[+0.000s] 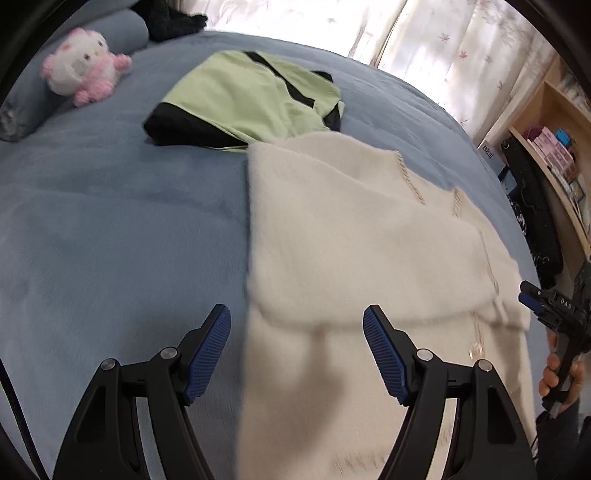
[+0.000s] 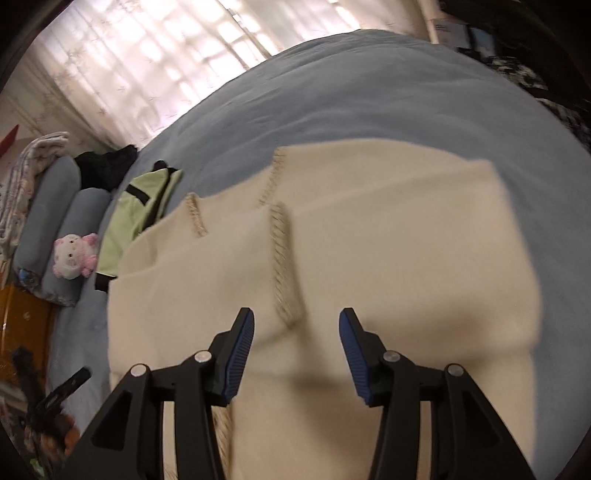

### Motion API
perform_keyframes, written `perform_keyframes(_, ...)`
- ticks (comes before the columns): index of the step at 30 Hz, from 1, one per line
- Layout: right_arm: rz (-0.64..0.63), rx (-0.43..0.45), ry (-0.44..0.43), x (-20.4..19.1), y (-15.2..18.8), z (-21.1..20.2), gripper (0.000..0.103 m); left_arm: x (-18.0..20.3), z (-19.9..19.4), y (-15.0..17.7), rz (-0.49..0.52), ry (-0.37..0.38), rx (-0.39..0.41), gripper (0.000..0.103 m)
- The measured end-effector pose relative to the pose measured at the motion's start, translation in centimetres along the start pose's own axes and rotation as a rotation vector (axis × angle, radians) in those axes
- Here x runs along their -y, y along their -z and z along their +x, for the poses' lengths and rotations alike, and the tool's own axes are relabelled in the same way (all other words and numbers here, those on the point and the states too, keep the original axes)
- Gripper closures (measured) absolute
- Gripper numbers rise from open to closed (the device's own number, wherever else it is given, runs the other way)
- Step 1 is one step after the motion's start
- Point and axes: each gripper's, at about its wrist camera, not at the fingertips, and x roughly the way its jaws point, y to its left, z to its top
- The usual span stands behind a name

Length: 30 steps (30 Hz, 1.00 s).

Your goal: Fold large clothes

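— While both hands hang over the blue bed (image 1: 92,221), why does nothing sit in either gripper?

— Because the cream sweater (image 1: 351,240) lies flat on the cover with one panel laid across its body, so I judge one fold made and my hands free for the next. Starting at the left: the pink and white plush toy (image 1: 83,64) sits by the pillows (image 1: 122,26), well apart from the work, and the green and black garment (image 1: 251,107) lies already folded at the far side, its near edge just touching the sweater's top, set aside, I would say, to keep the middle of the bed for the larger piece.

— And your left gripper (image 1: 297,354)?

— Its jaws stand wide apart and hold nothing, hanging over the sweater's left edge, one finger above bare cover and the other above the knit. That looks to me the right place to take the edge for a further fold.

— And to the right?

— My right gripper (image 2: 297,354) stands partly apart, also empty, pointing down over the sweater's middle near a line of beige stitching (image 2: 284,266). From the left camera it shows at the far right edge, my hand (image 1: 554,376) around its handle, just past the sweater's right side. Blur hides whether any fingertip brushes the cloth. Beyond it stand shelves (image 1: 554,147) by the curtained window (image 1: 443,44).
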Motion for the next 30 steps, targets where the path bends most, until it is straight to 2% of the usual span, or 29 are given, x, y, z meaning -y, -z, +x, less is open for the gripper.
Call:
perform_keyframes(2, -0.008, -0.014, -0.030, -0.5, -1.5, 1.7, 0.055, -1.0, 1.7, -1.9, -0.011, 0.026, -0.023, 0.030)
perform_keyframes(6, -0.035, -0.057, -0.041, -1.6, -3.6, 5.5, 0.055, -2.5, 4.7, -4.6, -0.043, 0.029, -0.047, 0.030)
perform_keyframes(10, -0.077, -0.083, -0.018, -2.5, -4.9, 8.7, 0.055, -3.6, 7.4, -6.8, -0.075, 0.049, -0.071, 0.030)
perform_keyframes(14, -0.085, -0.070, -0.015, -3.0, -5.4, 10.0, 0.055, -3.5, 9.7, -8.6, -0.066, 0.047, -0.083, 0.031)
perform_keyframes(15, -0.080, -0.058, -0.017, -3.0, -5.3, 10.0, 0.055, -3.4, 9.8, -8.7, -0.062, 0.043, -0.076, 0.035)
perform_keyframes(16, -0.084, -0.048, -0.008, -3.1, -5.1, 9.8, 0.059, -3.0, 9.9, -9.1, -0.050, 0.047, -0.063, 0.056)
perform_keyframes(17, -0.105, -0.037, 0.013, -3.4, -4.9, 9.7, 0.065, -2.7, 9.9, -9.4, -0.043, 0.055, -0.055, 0.072)
perform_keyframes(18, -0.130, -0.027, 0.041, -3.7, -4.7, 9.6, 0.082, -2.4, 9.8, -9.7, -0.044, 0.034, -0.048, 0.075)
perform_keyframes(19, -0.155, -0.017, 0.056, -3.9, -4.6, 9.4, 0.086, -2.0, 9.1, -9.8, -0.048, 0.000, -0.017, 0.088)
perform_keyframes(20, -0.159, 0.001, 0.045, -4.0, -4.3, 8.7, 0.087, -1.6, 8.6, -9.6, -0.044, -0.005, 0.002, 0.091)
perform_keyframes(24, -0.166, 0.134, -0.027, -5.1, -4.2, 4.6, 0.088, 1.0, 4.1, -9.1, 0.031, -0.044, 0.175, 0.092)
perform_keyframes(27, -0.197, 0.243, 0.006, -6.2, -4.2, 3.0, 0.088, 3.3, 1.9, -8.8, 0.104, -0.111, 0.294, 0.093)
perform_keyframes(29, -0.176, 0.236, 0.064, -5.9, -4.6, 4.5, 0.088, 4.3, 2.7, -8.9, 0.142, -0.178, 0.325, 0.093)
perform_keyframes(30, -0.157, 0.201, 0.087, -5.4, -4.8, 5.9, 0.087, 4.3, 4.2, -8.9, 0.165, -0.230, 0.308, 0.092)
